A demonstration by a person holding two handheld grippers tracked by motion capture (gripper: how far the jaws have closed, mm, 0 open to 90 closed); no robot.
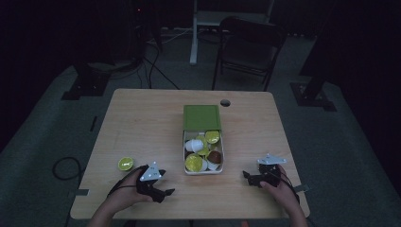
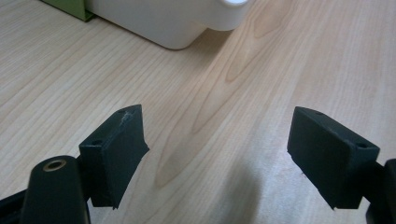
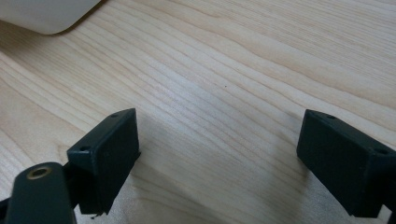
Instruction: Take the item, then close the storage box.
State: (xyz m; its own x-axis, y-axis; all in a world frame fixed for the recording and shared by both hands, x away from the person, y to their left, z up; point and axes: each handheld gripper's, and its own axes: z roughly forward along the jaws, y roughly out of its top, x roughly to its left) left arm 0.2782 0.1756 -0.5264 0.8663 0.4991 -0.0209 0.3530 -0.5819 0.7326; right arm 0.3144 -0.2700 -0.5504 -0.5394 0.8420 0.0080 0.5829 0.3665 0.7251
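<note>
A white box [image 1: 221, 166] with a green lid [image 1: 202, 117] slid back stands mid-table, holding several coffee capsules, most with yellow-green tops and one brown. A single yellow-green capsule [image 1: 126, 163] lies on the wood at the left. My left gripper [image 1: 164, 194] rests near the front edge, right of that capsule and left of the box, open with bare wood between its jaws [image 2: 217, 154]. The box's white corner [image 2: 177, 28] shows ahead of it. My right gripper [image 1: 247, 177] sits right of the box, open over bare wood [image 3: 219, 158].
The wooden table [image 1: 142, 123] has a round cable hole [image 1: 225, 102] near its far edge. A dark folding chair [image 1: 248, 45] and stand bases sit on the floor behind. A cable loop [image 1: 64, 168] lies on the floor at the left.
</note>
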